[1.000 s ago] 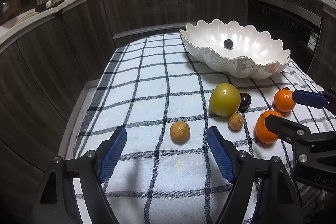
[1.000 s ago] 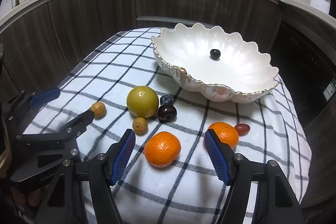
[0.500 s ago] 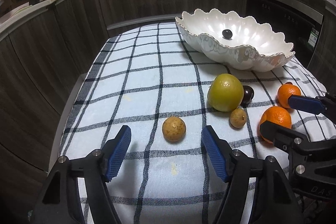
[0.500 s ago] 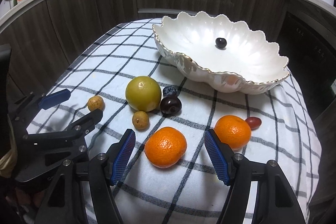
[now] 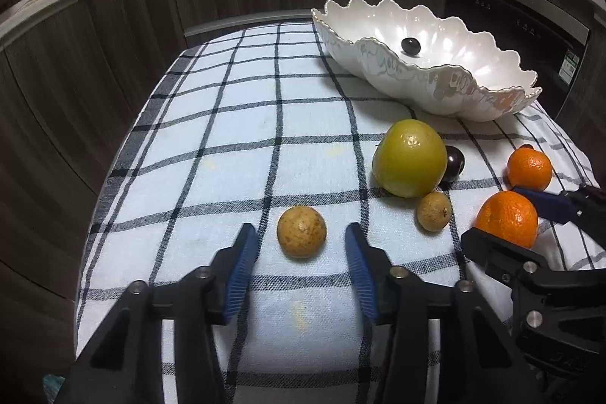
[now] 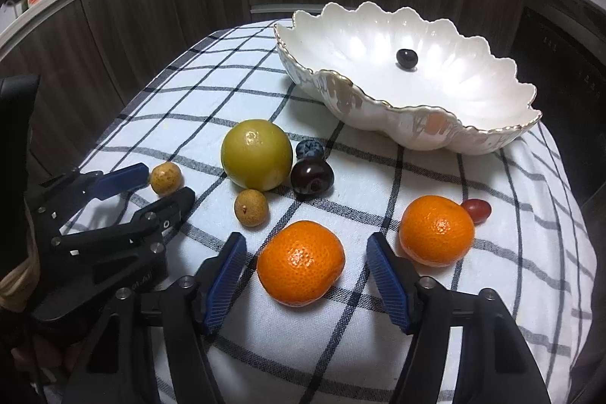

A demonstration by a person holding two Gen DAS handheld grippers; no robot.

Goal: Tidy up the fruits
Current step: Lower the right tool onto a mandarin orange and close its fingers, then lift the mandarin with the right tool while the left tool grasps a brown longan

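In the left wrist view my left gripper [image 5: 299, 230] sits low over the checked cloth with a small brown fruit [image 5: 301, 232] between its blue pads. Its jaws are closing, and a gap shows on each side. In the right wrist view my right gripper [image 6: 305, 240] straddles an orange [image 6: 301, 262]. Those jaws are closing too, with the pads clear of the peel. A white scalloped bowl [image 6: 378, 116] at the back right holds one dark berry [image 6: 406, 57].
On the cloth [image 6: 235, 70] lie a yellow-green fruit [image 6: 256, 155], a second small brown fruit [image 6: 250, 207], a dark plum [image 6: 312, 176], a blueberry [image 6: 310, 150], a second orange [image 6: 436, 230] and a small red fruit [image 6: 476, 210]. Dark cabinets curve behind.
Both grippers have sunk toward the cloth. The left jaws have narrowed a lot around the small brown fruit, and the right jaws have narrowed a little around the orange.
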